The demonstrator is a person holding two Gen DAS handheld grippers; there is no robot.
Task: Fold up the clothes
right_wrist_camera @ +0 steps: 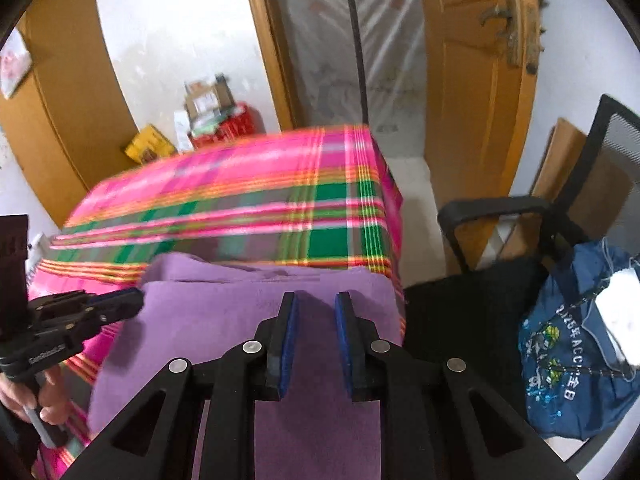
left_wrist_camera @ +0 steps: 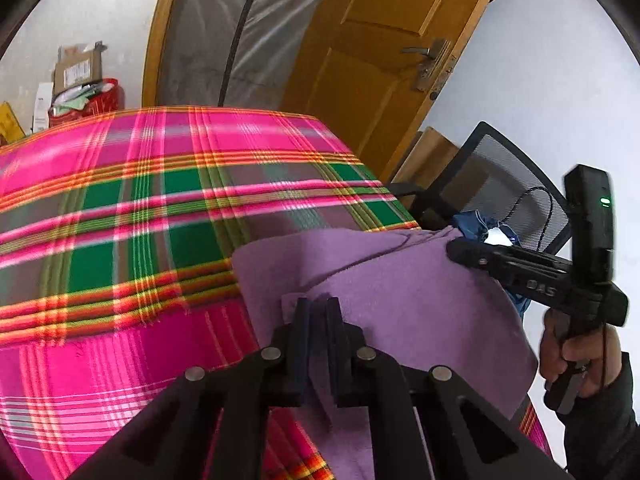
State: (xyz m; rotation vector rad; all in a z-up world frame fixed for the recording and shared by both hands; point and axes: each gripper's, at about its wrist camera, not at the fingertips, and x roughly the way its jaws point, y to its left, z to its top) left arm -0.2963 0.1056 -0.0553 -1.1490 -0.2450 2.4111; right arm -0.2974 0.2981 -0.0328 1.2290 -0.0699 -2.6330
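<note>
So, tongs first: the left gripper (left_wrist_camera: pixel 316 312) has its jaws pinched nearly together on a thin lip of the purple cloth (left_wrist_camera: pixel 400 304), and from its own camera the fabric clearly runs in between the dark blue pads (left_wrist_camera: pixel 304 332). The right gripper (right_wrist_camera: pixel 316 312) is harder to call. Its jaws stand a little apart with purple showing in the gap, but I can't tell whether the blue pads (right_wrist_camera: pixel 290 336) actually press on anything or just hover over it. The cloth is a soft, fleecy, matte piece already doubled over, with one layer edge visible, sitting at the near right corner of the bed and spilling slightly over the right edge. My read is we're mid-fold, with both hands at one end of the cloth. The next move probably needs both tongs to get a firm bite, then carry that edge across evenly so the layers line up. Underneath is a plaid blanket (left_wrist_camera: pixel 120 208), pink, green and orange, flat and woven-looking. Off the right edge there's a mesh-back chair (right_wrist_camera: pixel 616 148) with a blue printed bag (right_wrist_camera: pixel 568 360).
</note>
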